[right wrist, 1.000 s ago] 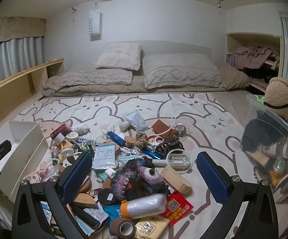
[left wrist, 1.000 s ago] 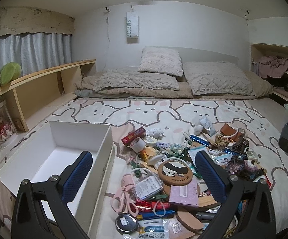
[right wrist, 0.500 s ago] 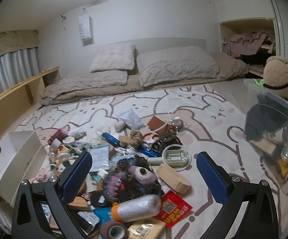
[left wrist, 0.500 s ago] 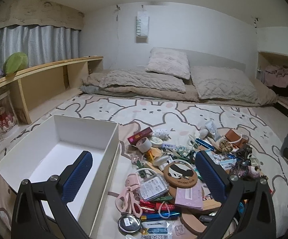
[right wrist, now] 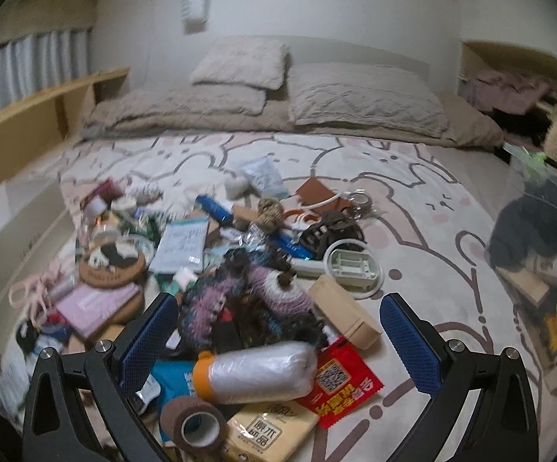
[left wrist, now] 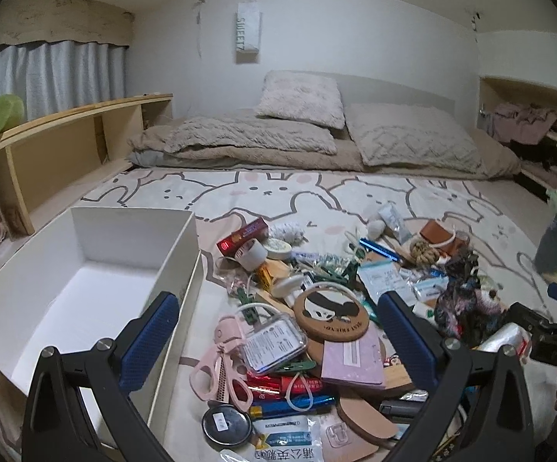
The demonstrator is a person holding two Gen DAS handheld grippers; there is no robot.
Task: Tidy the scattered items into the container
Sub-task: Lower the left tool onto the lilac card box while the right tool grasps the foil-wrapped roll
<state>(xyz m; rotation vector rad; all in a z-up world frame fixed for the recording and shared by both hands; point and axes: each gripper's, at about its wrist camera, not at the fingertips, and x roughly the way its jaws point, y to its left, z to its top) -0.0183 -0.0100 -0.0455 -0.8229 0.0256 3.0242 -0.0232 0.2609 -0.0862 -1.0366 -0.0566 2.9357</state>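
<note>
White cardboard makes up the box (left wrist: pixel 86 265), which sits open and empty at the left edge of the bed (left wrist: pixel 278 196), just beside the heap of scattered items (left wrist: pixel 317 308). The left hand-held gripper (left wrist: pixel 278 342) hangs over the near side of that heap with its blue pads spread wide and nothing between them; below it lie pink scissors (left wrist: pixel 220 369), a clear card case (left wrist: pixel 274 342), a round wooden coaster (left wrist: pixel 330 313) with a panda face and a lilac card (left wrist: pixel 351 362). The right hand-held gripper (right wrist: pixel 278 346) is likewise spread wide and empty above a crocheted bundle (right wrist: pixel 247 300), a plastic-wrapped bottle with an orange cap (right wrist: pixel 255 373), a brown tape roll (right wrist: pixel 193 427), a red packet (right wrist: pixel 340 385) and a tan case (right wrist: pixel 344 315). The bed wears a sheet printed with rabbits; pillows (left wrist: pixel 301 94) and a beige blanket lie at the far end against a white wall. A wooden shelf (left wrist: pixel 66 134) runs along the left under grey curtains (left wrist: pixel 47 73).
</note>
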